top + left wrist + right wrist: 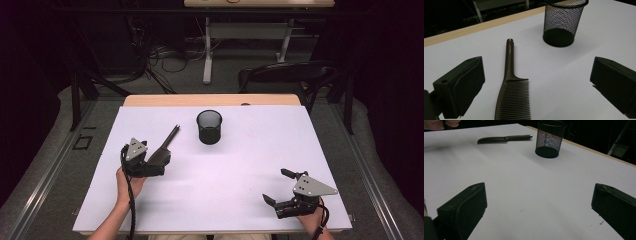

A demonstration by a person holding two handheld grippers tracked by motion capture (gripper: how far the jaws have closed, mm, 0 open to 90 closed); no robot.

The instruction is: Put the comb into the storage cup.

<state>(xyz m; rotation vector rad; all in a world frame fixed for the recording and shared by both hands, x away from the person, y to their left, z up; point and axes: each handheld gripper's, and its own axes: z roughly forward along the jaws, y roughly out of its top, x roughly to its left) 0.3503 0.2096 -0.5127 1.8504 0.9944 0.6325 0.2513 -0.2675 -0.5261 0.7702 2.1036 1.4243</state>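
A dark brown comb (167, 145) lies flat on the white table sheet (225, 195), its handle pointing toward a black mesh cup (209, 127) that stands upright at mid-back. My left gripper (152, 161) is open at the comb's toothed end. In the left gripper view the comb (511, 85) lies between the wide-apart jaws, nearer the left one, with the cup (562, 22) beyond and the left gripper (537, 75) holding nothing. My right gripper (278, 186) rests open near the front right corner. In the right gripper view, the right gripper (539, 197) has bare sheet between its jaws.
The right gripper view looks across the sheet to the comb (501, 139) and cup (549, 141), with a hand (446, 123) at the top left. A wooden table edge (210, 100) runs along the back. A dark chair (285, 75) and cables stand behind it.
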